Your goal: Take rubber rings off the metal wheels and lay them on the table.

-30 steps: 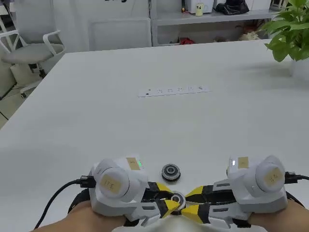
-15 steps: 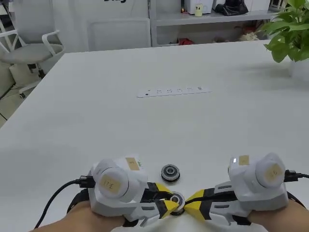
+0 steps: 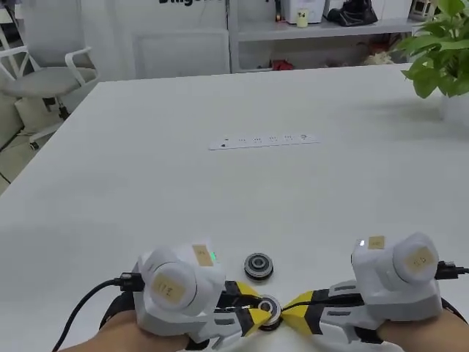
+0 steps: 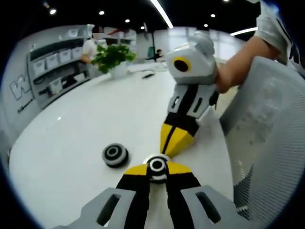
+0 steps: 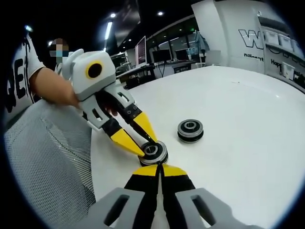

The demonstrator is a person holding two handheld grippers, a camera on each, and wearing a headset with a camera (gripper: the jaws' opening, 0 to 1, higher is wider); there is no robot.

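Head view cuts off the lower bodies of both grippers, and the hands under them, at the bottom edge, so we see little of the grip there. Between the yellow tips the metal wheel is half covered, and we cannot tell its rubber ring from the hub. The left gripper and right gripper point at each other, tip to tip, low over the white table, their bodies level and side by side.

In the left gripper view we see that gripper's own jaws closed on the metal wheel, one yellow tip on each side of it. The right gripper reaches in from above, with a forearm behind it.

In the right gripper view the own jaws are pressed together with barely a slit between them, tips touching the wheel's near rim. Whether they pinch the black ring we cannot tell.

A second wheel lies flat on the table just beyond the tips, apart from both grippers, a dark band around its rim.
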